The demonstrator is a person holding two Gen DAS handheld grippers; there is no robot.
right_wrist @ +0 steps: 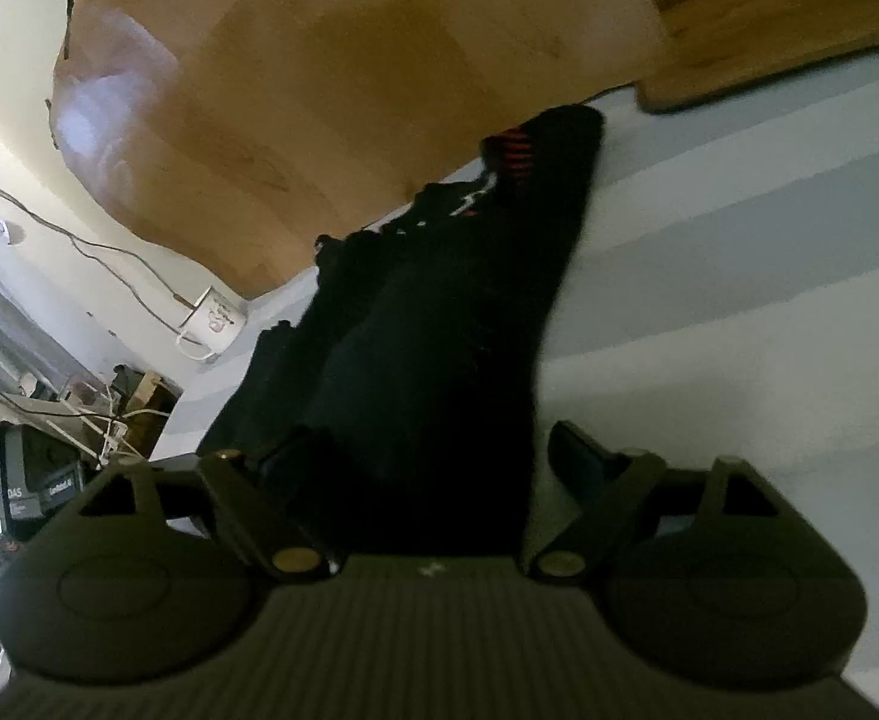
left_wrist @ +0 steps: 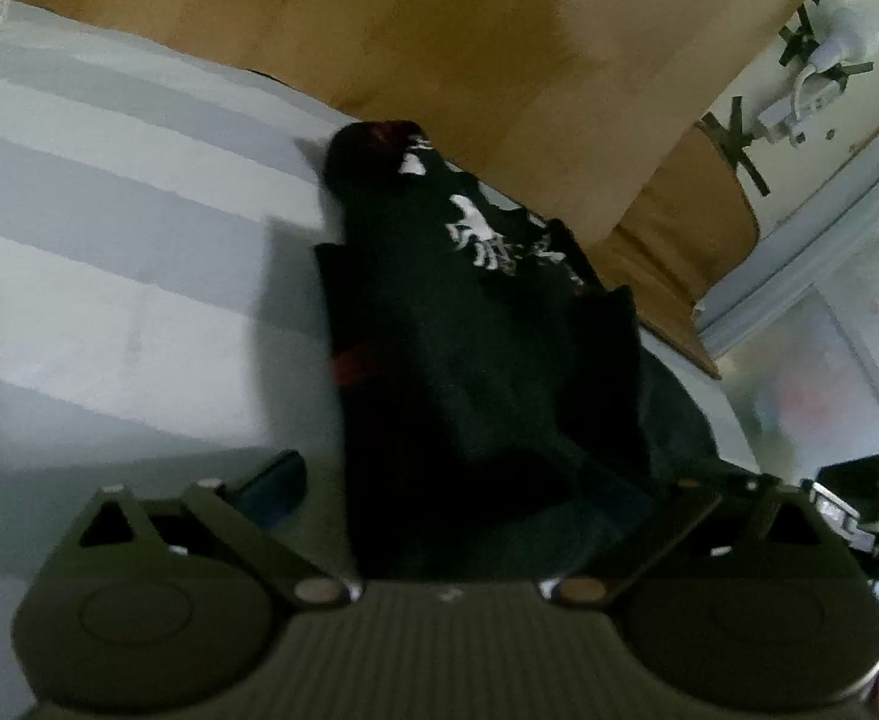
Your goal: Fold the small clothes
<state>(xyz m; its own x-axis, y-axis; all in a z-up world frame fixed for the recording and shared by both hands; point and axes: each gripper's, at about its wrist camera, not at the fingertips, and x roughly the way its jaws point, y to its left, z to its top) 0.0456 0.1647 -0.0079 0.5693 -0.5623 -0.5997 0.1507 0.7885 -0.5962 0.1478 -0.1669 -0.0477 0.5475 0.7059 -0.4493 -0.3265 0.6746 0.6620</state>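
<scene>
On the striped bed, against its far edge by the headboard:
Bed surface (left_wrist: 109, 228): pale sheet with broad grey and white stripes; carries the garment and fills most of both wrist views.
Headboard (left_wrist: 379, 18): light wood panel running along the bed's far edge; the garment's far end lies just beside it.
Garment (left_wrist: 469, 360): small black piece of clothing with a white print (left_wrist: 499, 240) and red marks; lies flat along the sheet, from close under both grippers to the far edge. In the right wrist view the same cloth (right_wrist: 439, 330) shows a patch of red stripes (right_wrist: 514, 153) at its far end.
Left gripper (left_wrist: 481, 492): jaws spread wide, one finger (left_wrist: 277, 480) over bare sheet beside the cloth's edge. The other finger is lost against the dark cloth. Nothing clamped; cloth lies between the jaws.
Right gripper (right_wrist: 433, 456): jaws wide apart. One finger (right_wrist: 577, 456) over sheet just past the cloth's edge, the other over the black fabric; contact with it cannot be told. No grip on the cloth.
Mug (right_wrist: 214, 321): white, off the bed's far corner in the right wrist view, well apart from the garment.
</scene>
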